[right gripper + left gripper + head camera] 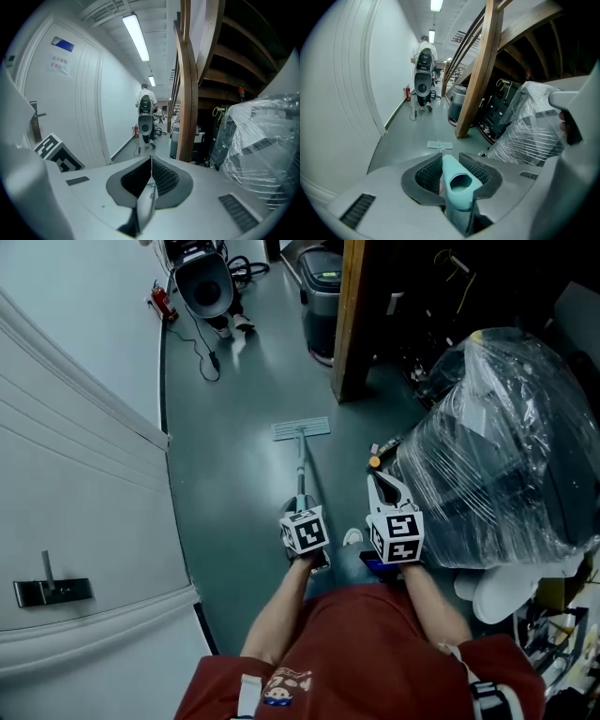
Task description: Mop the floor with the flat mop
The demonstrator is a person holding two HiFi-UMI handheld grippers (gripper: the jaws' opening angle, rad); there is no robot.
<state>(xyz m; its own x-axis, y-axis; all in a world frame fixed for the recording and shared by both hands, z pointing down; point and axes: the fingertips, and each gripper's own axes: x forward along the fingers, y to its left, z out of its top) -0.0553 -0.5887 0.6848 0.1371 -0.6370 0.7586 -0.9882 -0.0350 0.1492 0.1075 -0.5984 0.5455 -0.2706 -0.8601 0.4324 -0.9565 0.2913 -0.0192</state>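
One gripper alone carries the tool: the left gripper (450, 161) has its fingers clamped on the teal top end of the flat mop handle (457, 186), while the right gripper (151, 171) hangs just beside it on the right with its fingers pressed together on nothing. The mop head (301, 428) lies flat on the grey floor (234, 474) ahead of the person, mid-corridor, between the white door (84, 493) on the left and the plastic-wrapped bundle (506, 446) on the right. Holding so long a pole by its very tip with one pair of pads gives little leverage. I judge the likeliest fault to be the handle twisting or sliding in the grip on a hard push, leaving the head tipped on an edge and skimming rather than wiping. A wide stroke to the right could snag the head on the wooden post (351, 324) or the wrap. It could also knock the small orange-tipped thing (375, 462) at the bundle's foot, which is too small to identify. Farther off, the black cable (202, 357) trailing near the far machine (204, 285) could catch under the head if the strokes run that far
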